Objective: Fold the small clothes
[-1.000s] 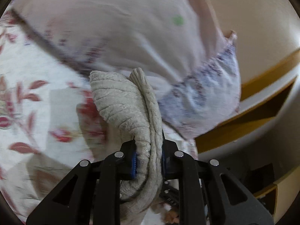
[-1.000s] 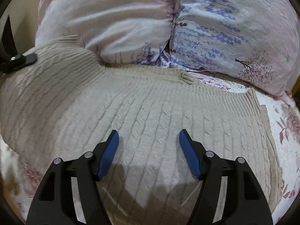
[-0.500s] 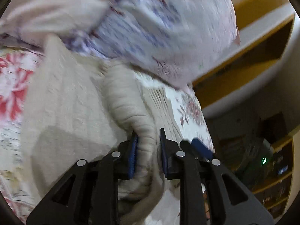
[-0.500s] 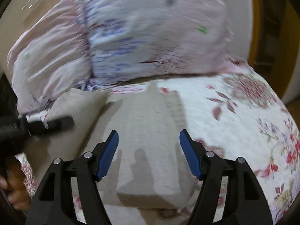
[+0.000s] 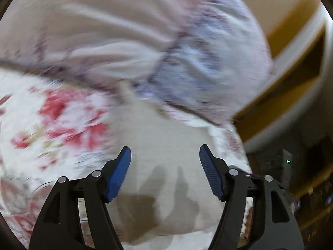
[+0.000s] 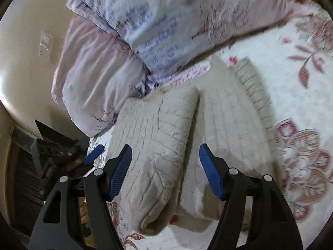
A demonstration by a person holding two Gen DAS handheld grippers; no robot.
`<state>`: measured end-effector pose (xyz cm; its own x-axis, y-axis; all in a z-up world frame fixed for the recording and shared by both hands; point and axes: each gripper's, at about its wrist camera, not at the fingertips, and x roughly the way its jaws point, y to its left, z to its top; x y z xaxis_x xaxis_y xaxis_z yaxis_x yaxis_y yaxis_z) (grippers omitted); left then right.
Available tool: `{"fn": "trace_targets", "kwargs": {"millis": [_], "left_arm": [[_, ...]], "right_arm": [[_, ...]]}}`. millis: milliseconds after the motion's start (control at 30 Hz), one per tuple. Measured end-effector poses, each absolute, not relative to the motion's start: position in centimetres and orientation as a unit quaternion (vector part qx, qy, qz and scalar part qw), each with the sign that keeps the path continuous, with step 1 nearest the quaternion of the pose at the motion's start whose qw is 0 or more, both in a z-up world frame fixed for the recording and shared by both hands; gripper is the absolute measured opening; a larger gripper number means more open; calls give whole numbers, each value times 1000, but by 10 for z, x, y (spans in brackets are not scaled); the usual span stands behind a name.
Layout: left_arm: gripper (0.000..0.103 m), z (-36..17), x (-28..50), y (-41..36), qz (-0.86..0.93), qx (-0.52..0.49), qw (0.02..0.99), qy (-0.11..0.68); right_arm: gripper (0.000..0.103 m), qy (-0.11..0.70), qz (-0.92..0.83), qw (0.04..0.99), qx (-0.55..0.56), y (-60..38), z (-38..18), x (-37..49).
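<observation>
1. The beige cable-knit sweater lies folded on the floral bedsheet, its top edge against the pale printed pillows.
2. Left gripper: jaws have just been opening; spread, nothing between them.
3. Right gripper: jaws spread above the sweater, empty.

No text or labels readable

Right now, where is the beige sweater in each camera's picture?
Left wrist view: the beige sweater fills the lower middle, blurred, under the open left tongs.
Right wrist view: it lies folded in the centre, under the open right tongs.
Shared landmark: the pink and blue pillow just beyond the sweater in both.
</observation>
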<state>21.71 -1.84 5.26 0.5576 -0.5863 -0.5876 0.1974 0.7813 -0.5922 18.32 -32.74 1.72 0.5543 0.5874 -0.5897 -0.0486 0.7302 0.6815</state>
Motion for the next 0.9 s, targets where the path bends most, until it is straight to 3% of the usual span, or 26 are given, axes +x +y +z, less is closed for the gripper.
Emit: {"fn": "trace_targets", "kwargs": {"millis": [67, 167, 233, 500, 567, 633, 900], "left_arm": [[68, 40, 218, -12, -214, -245, 843, 428], [68, 23, 222, -13, -208, -252, 830, 452], [68, 14, 222, -17, -214, -257, 821, 463], [69, -8, 219, -12, -241, -315, 777, 489], [69, -7, 217, -11, -243, -317, 776, 489], [69, -4, 216, -11, -247, -320, 772, 490], [73, 13, 214, -15, -270, -316, 775, 477]], "right_arm": [[67, 449, 182, 822, 300, -322, 11, 191], [59, 459, 179, 821, 290, -314, 5, 198], [38, 456, 194, 817, 294, -311, 4, 200], [41, 461, 208, 799, 326, -303, -12, 221], [24, 460, 206, 805, 314, -296, -10, 226], [19, 456, 204, 814, 296, -292, -6, 228], [16, 341, 146, 918, 143, -298, 75, 200]]}}
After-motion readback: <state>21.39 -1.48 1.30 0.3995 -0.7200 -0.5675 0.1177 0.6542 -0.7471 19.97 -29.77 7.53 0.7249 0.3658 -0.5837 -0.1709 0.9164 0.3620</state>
